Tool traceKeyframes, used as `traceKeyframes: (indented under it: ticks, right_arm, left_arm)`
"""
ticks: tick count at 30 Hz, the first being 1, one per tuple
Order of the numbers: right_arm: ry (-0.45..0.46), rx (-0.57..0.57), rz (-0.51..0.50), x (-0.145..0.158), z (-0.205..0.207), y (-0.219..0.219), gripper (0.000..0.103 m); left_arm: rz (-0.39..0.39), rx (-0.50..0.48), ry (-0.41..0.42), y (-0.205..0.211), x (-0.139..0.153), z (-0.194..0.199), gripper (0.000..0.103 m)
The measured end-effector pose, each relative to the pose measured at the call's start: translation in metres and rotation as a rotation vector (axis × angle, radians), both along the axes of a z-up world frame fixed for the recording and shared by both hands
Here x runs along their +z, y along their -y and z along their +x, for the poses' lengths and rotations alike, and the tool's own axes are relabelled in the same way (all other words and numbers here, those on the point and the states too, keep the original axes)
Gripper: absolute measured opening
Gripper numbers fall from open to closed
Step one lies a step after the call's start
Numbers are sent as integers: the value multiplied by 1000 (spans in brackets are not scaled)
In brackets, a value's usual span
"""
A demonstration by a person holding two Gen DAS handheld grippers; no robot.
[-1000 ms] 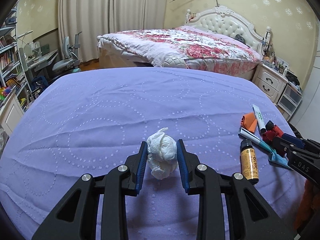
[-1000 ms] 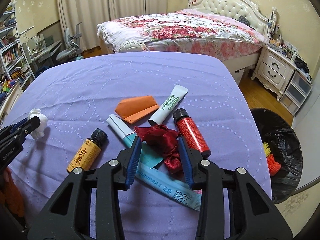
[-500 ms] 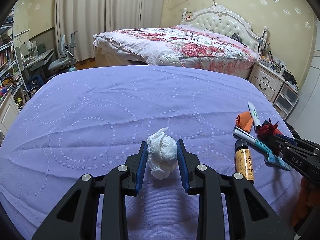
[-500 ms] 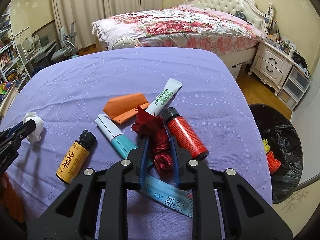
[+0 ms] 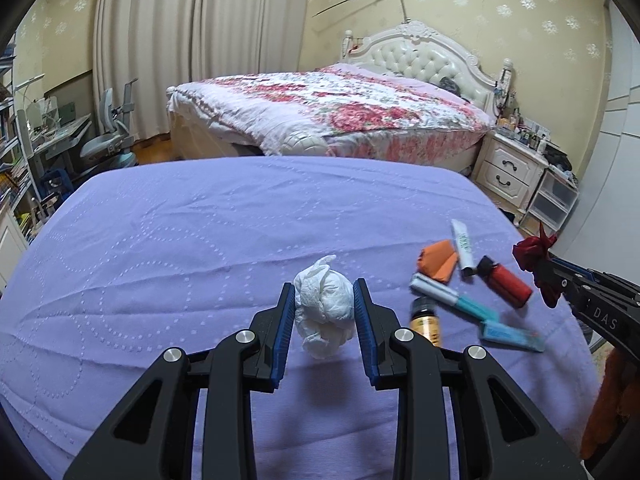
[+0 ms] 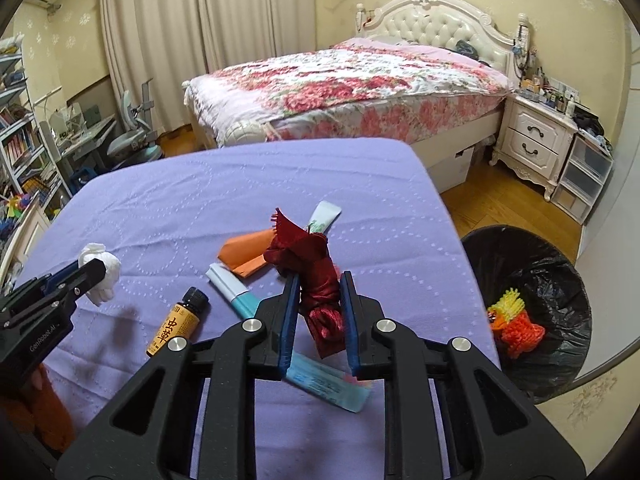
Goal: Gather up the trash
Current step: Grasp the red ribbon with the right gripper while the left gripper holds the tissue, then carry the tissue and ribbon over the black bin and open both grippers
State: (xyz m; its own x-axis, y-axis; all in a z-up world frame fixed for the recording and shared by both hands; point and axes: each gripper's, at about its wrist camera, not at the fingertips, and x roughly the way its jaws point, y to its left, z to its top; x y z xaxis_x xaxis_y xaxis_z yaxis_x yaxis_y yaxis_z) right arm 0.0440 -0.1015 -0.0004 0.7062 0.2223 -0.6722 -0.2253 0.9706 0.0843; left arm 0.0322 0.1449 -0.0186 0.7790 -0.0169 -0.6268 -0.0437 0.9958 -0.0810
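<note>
Right now both grippers are loaded. Left gripper (image 5: 324,312) is closed down on the crumpled white tissue ball (image 5: 325,316), blue pads touching it on both sides, wad looks lifted off the purple quilted bedspread (image 5: 200,240) w/ a shadow under it. Right gripper (image 6: 319,306) is pinched narrow on the dark red satin ribbon bundle (image 6: 316,280), also held up off the cover; frayed top end sticks up past the pads, bottom end hangs below.

Risks, as I judge them:
- Ribbon is slick fabric, gripped only around its mid section. Loose ends could slide or unravel out of the pads during a swing to the black-lined trash bin (image 6: 532,320) on the floor, right of the bed edge. A fast move would make it worse.
- Tissue is soft & compressible; light squeeze could let it drop, esp. since the bin is on the far side from the left gripper, so it has the longer carry across the bed.
- Left path crosses the leftover clutter: amber glass bottle w/ black cap (image 6: 176,322), teal-and-white tube (image 6: 230,288), folded orange paper (image 6: 246,254), white squeeze tube (image 6: 325,218), red cylinder w/ black cap (image 5: 506,286). A low pass could knock the bottle or the cylinder rolling off the edge.
- Both grippers heading to one bin opening could bump; release over the rim, not the floor.
- Bin already holds orange & yellow knitted stuff (image 6: 516,326), but room looks fine.
</note>
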Motion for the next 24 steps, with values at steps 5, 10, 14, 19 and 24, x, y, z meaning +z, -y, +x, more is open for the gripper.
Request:
traceKeyframes:
  ticks: [5, 10, 14, 19, 24]
  right_arm:
    - [34, -59, 15, 12, -4, 28, 20]
    - [65, -131, 6, 19, -6, 60, 20]
    - [83, -195, 4, 22, -7, 90, 20]
    - [90, -267, -6, 20, -3, 123, 20]
    - [89, -327, -7, 13, 3, 153, 20]
  left_arm:
    - [-3, -65, 32, 30, 12, 5, 30]
    - [-6, -144, 65, 69, 23, 13, 30]
    - [-15, -200, 82, 99, 29, 22, 30]
    - [-10, -265, 101, 142, 33, 36, 30]
    - [10, -323, 114, 185, 31, 50, 30]
